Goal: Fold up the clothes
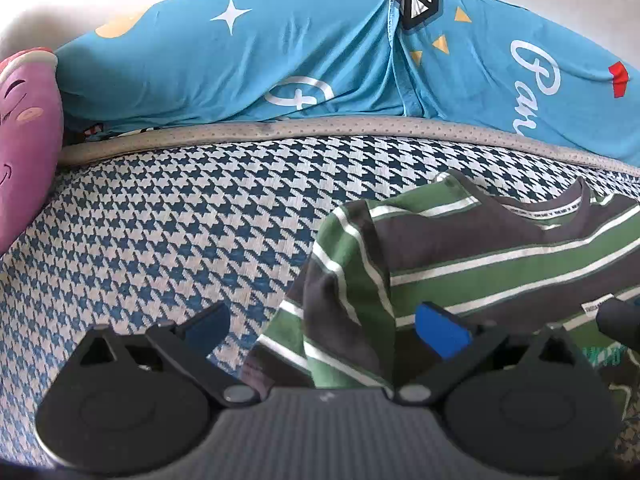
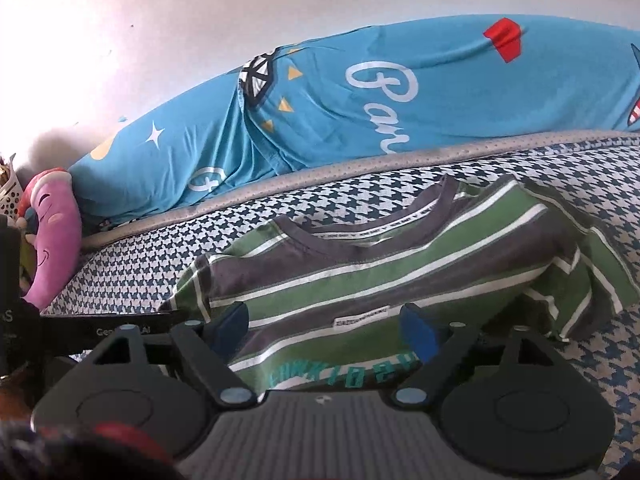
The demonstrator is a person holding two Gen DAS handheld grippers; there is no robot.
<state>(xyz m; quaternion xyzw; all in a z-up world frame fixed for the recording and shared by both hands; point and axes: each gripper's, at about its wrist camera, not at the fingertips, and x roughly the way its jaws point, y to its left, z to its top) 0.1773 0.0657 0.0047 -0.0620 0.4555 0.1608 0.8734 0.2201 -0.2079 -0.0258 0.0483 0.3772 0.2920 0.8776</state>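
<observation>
2 tongs (image 1: 324, 332) (image 2: 326, 328), 1 striped shirt (image 2: 380, 272)

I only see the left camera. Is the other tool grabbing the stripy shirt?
Observer: No. The right tool is open, and the shirt lies unpinched in front of it.
Child: What's the shirt's far sleeve doing?
Observer: That sleeve is rumpled and sticks out sideways on the bed.
Child: Is anything past the purple toy?
Observer: Yes, a white dotted basket sits just beyond the toy.
</observation>
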